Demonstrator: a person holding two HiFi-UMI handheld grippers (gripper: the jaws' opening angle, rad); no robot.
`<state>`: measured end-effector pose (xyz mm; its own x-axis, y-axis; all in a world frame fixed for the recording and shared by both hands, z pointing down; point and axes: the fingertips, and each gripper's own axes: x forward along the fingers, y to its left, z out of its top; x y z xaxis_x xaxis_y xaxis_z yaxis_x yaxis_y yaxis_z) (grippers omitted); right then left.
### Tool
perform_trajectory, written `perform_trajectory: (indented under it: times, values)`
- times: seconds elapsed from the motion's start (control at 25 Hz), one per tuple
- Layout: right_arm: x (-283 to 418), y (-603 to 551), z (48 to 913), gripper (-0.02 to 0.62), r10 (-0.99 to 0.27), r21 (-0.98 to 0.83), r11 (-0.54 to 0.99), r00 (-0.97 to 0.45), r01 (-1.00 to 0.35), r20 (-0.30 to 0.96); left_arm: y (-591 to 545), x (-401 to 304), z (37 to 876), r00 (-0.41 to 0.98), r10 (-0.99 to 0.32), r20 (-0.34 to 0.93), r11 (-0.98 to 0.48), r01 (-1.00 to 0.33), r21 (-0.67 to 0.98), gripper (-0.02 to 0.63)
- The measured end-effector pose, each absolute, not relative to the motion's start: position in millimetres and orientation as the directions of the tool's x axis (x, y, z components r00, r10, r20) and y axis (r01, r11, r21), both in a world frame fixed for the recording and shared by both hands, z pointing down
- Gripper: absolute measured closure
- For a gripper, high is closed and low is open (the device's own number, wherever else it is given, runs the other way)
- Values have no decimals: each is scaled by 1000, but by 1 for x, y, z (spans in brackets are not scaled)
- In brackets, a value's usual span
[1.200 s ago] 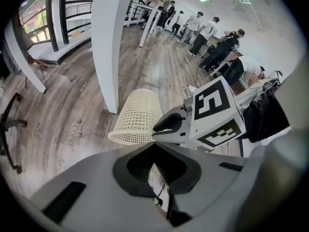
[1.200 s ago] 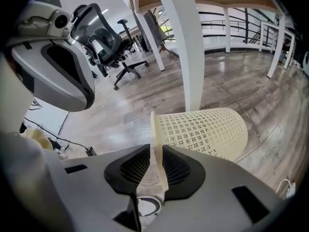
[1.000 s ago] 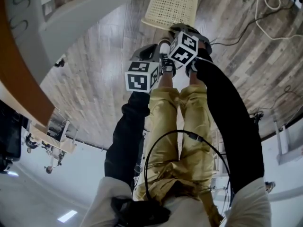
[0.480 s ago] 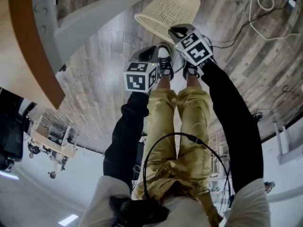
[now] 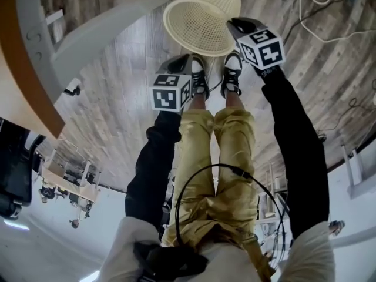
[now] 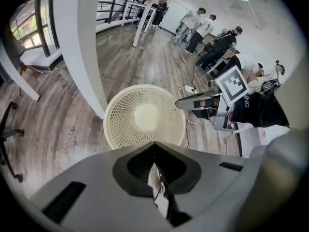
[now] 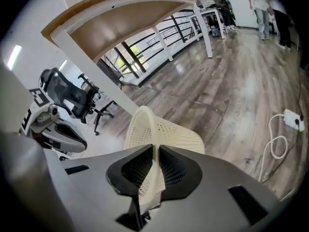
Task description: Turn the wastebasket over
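Jaws, right gripper [image 7: 155,150], pinch wastebasket [image 5: 197,21], seemingly above floorboards [image 5: 114,84].

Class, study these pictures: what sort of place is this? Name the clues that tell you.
Most likely an open-plan office or lab workspace: a wood-plank floor, a white-framed desk, a black office chair, and people gathered at workstations in the background.

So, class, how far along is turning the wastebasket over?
Done: the right gripper has just closed its jaws on the wastebasket rim. In hand: the basket is tipped, mouth facing the person. Left: finishing the turn and setting it down. The left gripper is shut, empty.
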<state>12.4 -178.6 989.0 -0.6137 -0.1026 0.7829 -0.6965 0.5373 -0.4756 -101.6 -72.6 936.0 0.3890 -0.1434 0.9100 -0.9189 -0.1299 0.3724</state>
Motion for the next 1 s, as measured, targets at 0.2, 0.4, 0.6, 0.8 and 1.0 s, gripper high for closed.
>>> perform_trajectory:
  times: [0.2,0.4,0.6,0.8,1.0]
  values:
    - [34,-190,995,549,-170,-263,633,-463,-728,870,-83,-71,936,406,-132,904,-194,-905,379,609]
    - [60,-215,1010,548,-267,-145,539,-332,-830,905,-96,-48,934,429,-141,892,-243,-889,389,609]
    - [95,-232,1028,544,-305,-83,442,-237,-893,923,-93,-48,934,427,-141,893,-259,-887,383,609]
    - [116,-216,1037,438,-240,-115,392,-222,-913,945,-83,-54,929,416,-146,898,-246,-894,374,609]
    - [125,-211,1020,431,-254,-109,390,-221,-914,942,-83,-51,914,425,-168,889,-251,-891,378,609]
